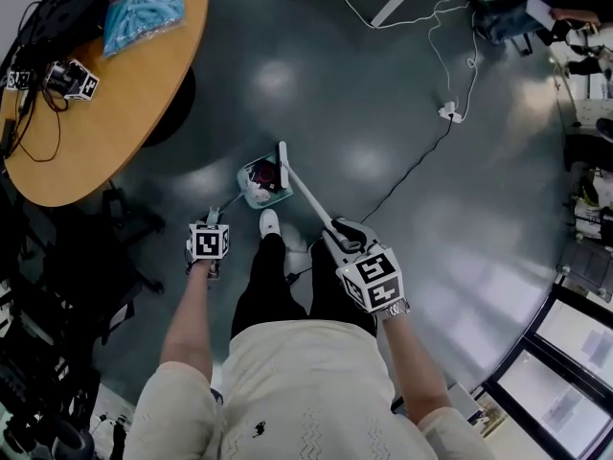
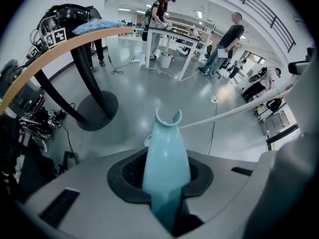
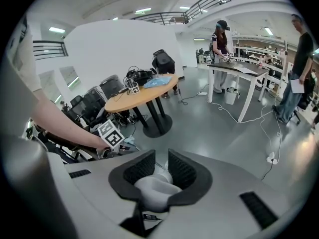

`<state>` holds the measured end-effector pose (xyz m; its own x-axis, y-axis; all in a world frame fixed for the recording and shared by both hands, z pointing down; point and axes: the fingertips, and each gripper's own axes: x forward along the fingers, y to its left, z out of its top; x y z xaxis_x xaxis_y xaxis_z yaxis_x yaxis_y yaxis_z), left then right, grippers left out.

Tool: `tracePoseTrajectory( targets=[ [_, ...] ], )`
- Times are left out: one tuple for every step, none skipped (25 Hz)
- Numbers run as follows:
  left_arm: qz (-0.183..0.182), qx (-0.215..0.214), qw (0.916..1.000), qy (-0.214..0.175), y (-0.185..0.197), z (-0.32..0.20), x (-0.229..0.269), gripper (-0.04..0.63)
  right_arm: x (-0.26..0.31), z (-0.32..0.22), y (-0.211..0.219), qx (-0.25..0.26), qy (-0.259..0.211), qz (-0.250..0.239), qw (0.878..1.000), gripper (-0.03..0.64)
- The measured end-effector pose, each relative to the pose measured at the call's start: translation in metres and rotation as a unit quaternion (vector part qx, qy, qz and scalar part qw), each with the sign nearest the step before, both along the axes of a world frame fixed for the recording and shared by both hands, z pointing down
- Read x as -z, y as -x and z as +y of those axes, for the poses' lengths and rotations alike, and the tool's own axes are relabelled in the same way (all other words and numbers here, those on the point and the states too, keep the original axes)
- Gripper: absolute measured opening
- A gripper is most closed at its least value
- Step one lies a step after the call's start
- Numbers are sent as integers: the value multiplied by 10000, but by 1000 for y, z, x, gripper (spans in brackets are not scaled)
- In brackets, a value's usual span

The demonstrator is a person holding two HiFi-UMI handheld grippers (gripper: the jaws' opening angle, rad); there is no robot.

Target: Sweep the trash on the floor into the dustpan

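Observation:
A teal dustpan (image 1: 247,173) sits on the grey floor just ahead of the person's shoe (image 1: 269,223), with white and red trash (image 1: 260,187) inside it. My left gripper (image 1: 212,226) is shut on the dustpan's teal handle (image 2: 166,163), which stands up between the jaws. The broom's head (image 1: 283,166) rests at the dustpan's right side, and its white stick (image 1: 308,201) slants back to my right gripper (image 1: 346,235). That gripper is shut on the broom's pale grey grip (image 3: 154,183). The stick (image 2: 234,112) also crosses the left gripper view.
A round wooden table (image 1: 105,113) stands at the left, carrying a blue bag (image 1: 144,8) and a marker cube (image 1: 75,80). Cables (image 1: 421,156) and a plug (image 1: 450,113) lie on the floor ahead right. Dark chairs (image 1: 57,286) crowd the left. Two people (image 2: 227,39) stand at a white desk (image 2: 172,34).

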<state>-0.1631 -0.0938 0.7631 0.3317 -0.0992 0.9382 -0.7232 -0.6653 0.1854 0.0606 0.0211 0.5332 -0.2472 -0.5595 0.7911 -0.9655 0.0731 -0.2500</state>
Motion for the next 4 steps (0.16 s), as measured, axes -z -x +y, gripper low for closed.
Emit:
tracePoseTrajectory(
  targets=[
    [-76, -22, 10000, 53, 0, 0, 0, 92, 0, 1, 0, -3, -3, 6, 10000, 83],
    [-127, -41, 9999, 86, -1, 0, 0, 92, -1, 1, 0, -9, -4, 12, 10000, 83],
    [-157, -61, 9998, 93, -2, 1, -1, 92, -1, 2, 0, -17, -3, 17, 10000, 83],
    [-178, -84, 9998, 85, -3, 1, -1, 92, -1, 3, -1, -26, -2, 22, 10000, 83]
  ],
)
